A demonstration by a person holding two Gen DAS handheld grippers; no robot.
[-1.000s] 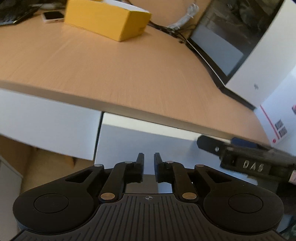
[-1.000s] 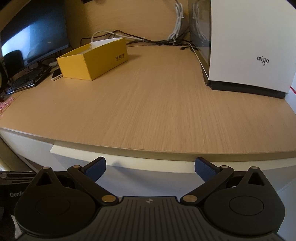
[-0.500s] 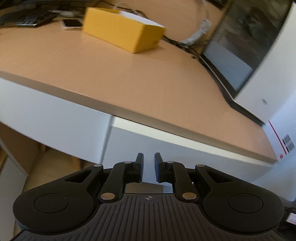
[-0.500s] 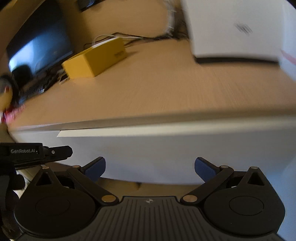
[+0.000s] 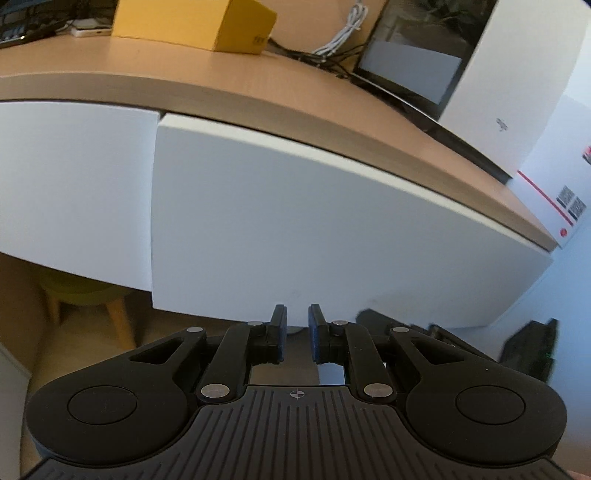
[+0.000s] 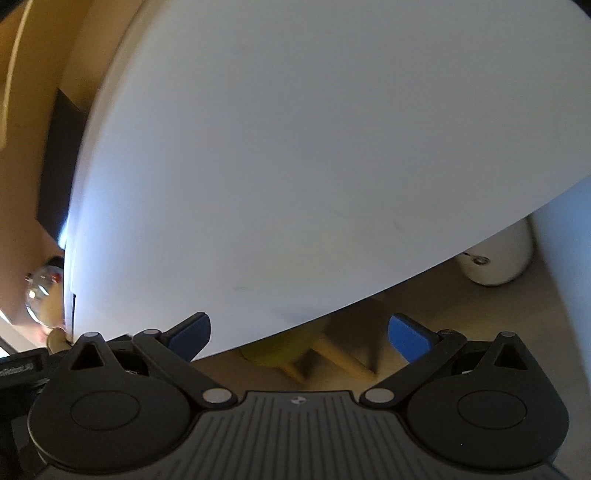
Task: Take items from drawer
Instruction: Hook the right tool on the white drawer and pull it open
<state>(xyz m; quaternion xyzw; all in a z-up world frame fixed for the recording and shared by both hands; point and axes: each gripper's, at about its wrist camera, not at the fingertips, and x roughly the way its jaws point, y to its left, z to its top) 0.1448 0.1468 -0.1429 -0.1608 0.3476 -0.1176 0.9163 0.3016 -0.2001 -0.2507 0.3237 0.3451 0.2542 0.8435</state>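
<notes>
While the drawer is shut, I set both tools low at its front:
Drawer: white drawer front [image 5: 295, 229] sits under the wooden desk top [image 5: 258, 92], closed or nearly so; items inside hidden, can't see them.
Left gripper: left gripper [image 5: 297, 338] is below the drawer's lower edge, jaws almost together w/ a narrow gap, holding nothing. I judge it waits there, maybe to hook the underside.
Right gripper: right gripper [image 6: 299, 338] is spread wide, empty, very close to the white panel; left pad overlaps the bottom edge, contact unclear. Prob. lined up to pull from beneath, since I see no handle.
Around: yellow box [image 5: 207, 26], cables [image 5: 332, 44], white PC case [image 5: 517, 92] on the desk, well apart from the drawer.
In the way: green stool [image 5: 85, 295] under the desk, beside the drawer; could crowd a low pull.
</notes>
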